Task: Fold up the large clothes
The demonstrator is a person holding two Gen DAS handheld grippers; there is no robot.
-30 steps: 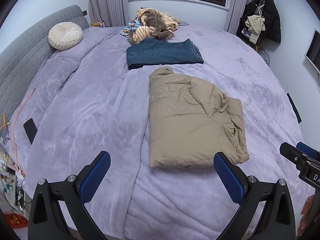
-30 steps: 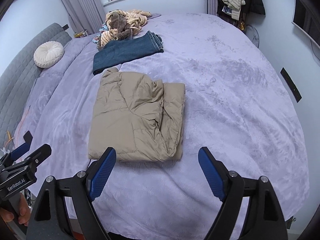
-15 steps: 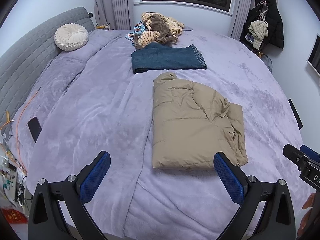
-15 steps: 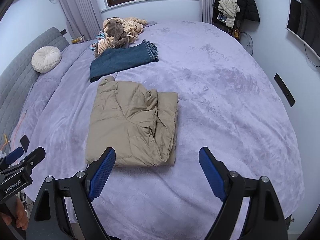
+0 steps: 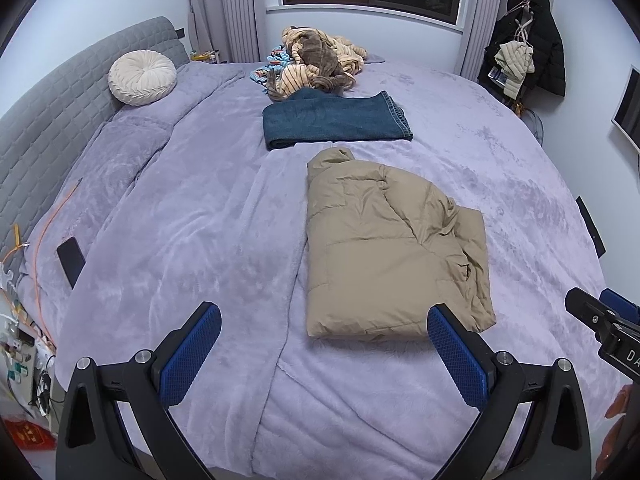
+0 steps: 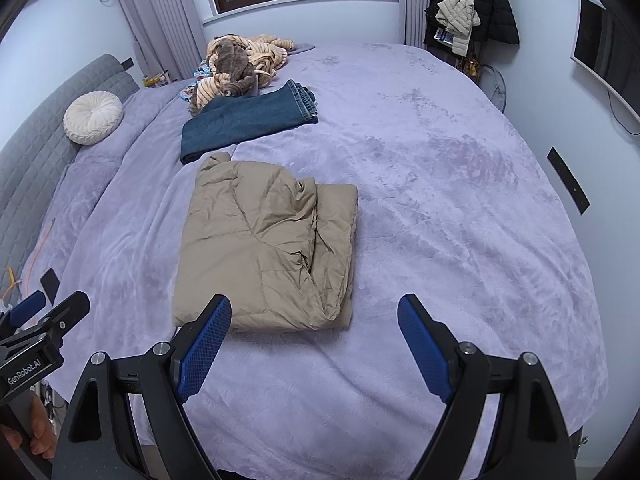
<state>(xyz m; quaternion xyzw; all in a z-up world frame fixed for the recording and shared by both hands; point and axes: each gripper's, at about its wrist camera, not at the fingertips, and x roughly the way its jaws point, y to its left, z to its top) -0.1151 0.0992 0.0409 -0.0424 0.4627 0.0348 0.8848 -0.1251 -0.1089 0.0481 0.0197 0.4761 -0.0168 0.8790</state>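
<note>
Writing: "GenRobot.AI" in white on the black body of the left gripper (image 6: pixel 38 312), seen at the left edge of the right wrist view; in the left wrist view the right gripper (image 5: pixel 600 312) shows only "DA", the rest cut off by the picture's edge.
Tan puffer jacket (image 5: pixel 394 250): folded into a thick oblong, lying flat on the lavender blanket (image 5: pixel 192 232), near the bed's near edge.
Jacket axis: long side runs near to far, collar end at the far end, fold edge along its left side, looser layers bunched at its right.
Folded jeans (image 5: pixel 334 124): just beyond the collar, long axis left to right, hem to the right.
Clothes heap (image 5: pixel 316 60): at the far side, touching the jeans.
Open room: broad bare blanket right of the jacket and left of it up to the round cushion (image 5: pixel 142 76); a dark phone (image 5: pixel 71 255) lies at the left edge.
Left gripper: jaws spread wide, nothing between them, above the near blanket.
Right gripper: jaws spread wide, empty, short of the jacket's near edge.
</note>
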